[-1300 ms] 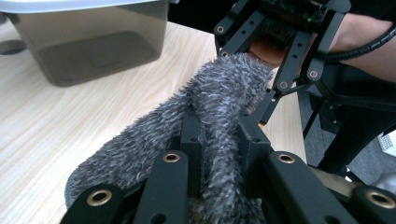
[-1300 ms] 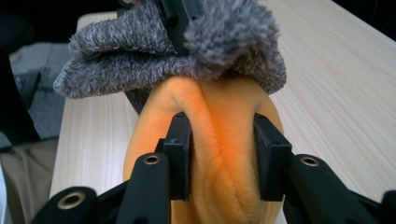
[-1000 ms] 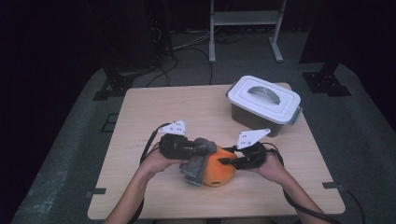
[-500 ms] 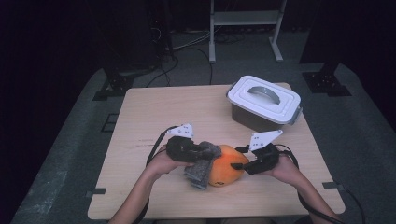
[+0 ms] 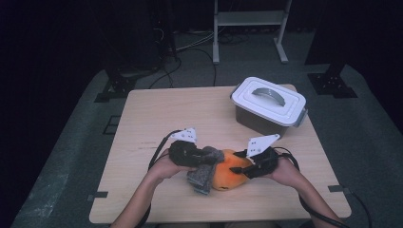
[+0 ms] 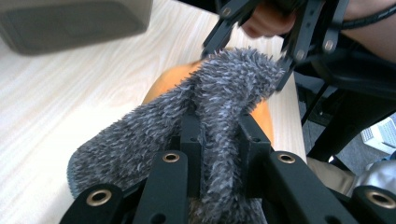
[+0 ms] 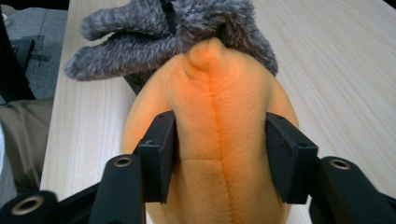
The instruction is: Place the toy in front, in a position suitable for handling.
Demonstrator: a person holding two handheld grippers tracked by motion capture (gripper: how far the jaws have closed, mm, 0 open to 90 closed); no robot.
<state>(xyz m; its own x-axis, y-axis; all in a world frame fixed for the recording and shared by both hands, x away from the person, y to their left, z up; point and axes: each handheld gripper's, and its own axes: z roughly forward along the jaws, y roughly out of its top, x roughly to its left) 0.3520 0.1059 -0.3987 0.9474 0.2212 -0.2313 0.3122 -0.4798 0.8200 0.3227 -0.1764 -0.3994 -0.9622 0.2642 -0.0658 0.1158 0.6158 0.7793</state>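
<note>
In the high view, an orange plush toy (image 5: 231, 175) lies on the wooden table (image 5: 157, 118) near its front edge, between the person's two hands. The left gripper (image 5: 205, 156) comes at it from nine o'clock and the right gripper (image 5: 240, 167) from three o'clock. A grey fuzzy cloth (image 5: 203, 172) drapes over the toy's left side, under the left gripper. Toward one o'clock from the toy, well apart, stands a grey bin (image 5: 267, 110) with a white lid (image 5: 269, 99) closed on it, so its contents cannot be seen.

In the left gripper view, the left gripper (image 6: 218, 135) is clamped tight on a fold of the grey fuzzy cloth (image 6: 219, 88), which bunches up between its pads. The orange plush toy (image 6: 170, 79) peeks out beneath the cloth at twelve o'clock, and the right gripper (image 6: 261, 32) stands just past it, its tips touching the cloth's far edge.

In the right gripper view, the right gripper (image 7: 219, 142) has the orange plush toy (image 7: 215, 121) between its jaws, about half open, both pads pressing the toy's sides; the jaws have just been closing. The grey fuzzy cloth (image 7: 140, 32) lies over the toy's far end at twelve o'clock.
</note>
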